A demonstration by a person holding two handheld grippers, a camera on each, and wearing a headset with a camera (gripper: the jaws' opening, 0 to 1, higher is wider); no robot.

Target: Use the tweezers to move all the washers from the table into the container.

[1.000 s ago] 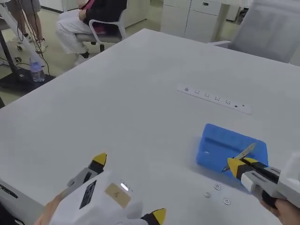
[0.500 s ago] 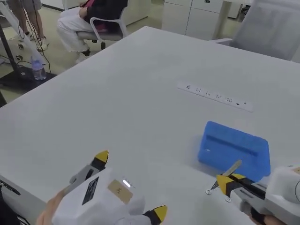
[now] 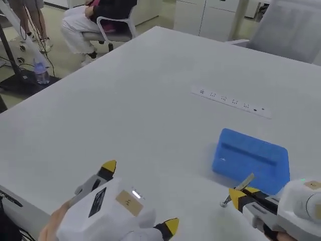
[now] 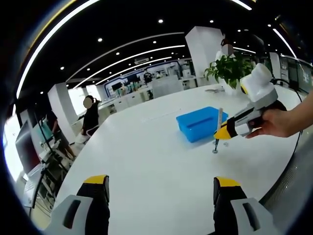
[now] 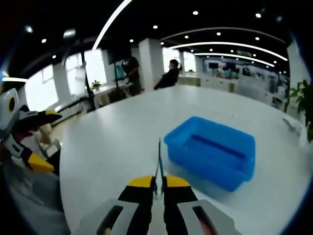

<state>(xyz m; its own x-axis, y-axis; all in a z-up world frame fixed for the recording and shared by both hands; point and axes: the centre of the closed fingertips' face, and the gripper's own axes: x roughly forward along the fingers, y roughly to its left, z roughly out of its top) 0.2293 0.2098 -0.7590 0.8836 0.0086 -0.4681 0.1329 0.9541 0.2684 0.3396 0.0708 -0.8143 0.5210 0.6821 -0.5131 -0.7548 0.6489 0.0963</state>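
One washer (image 3: pixel 222 204) lies at the tip of the tweezers (image 3: pixel 245 181), lower right, with the right tongs (image 3: pixel 236 194) clamped on them and the left tongs (image 3: pixel 139 197) wide, farther off.

My left gripper (image 4: pixel 161 185) has its jaws wide apart over the white table (image 4: pixel 146 161). Across from it, my right gripper (image 4: pixel 223 132) pinches the tweezers (image 4: pixel 219 122). Their tips point down by a washer (image 4: pixel 214 152), just beside the blue container (image 4: pixel 195 125).
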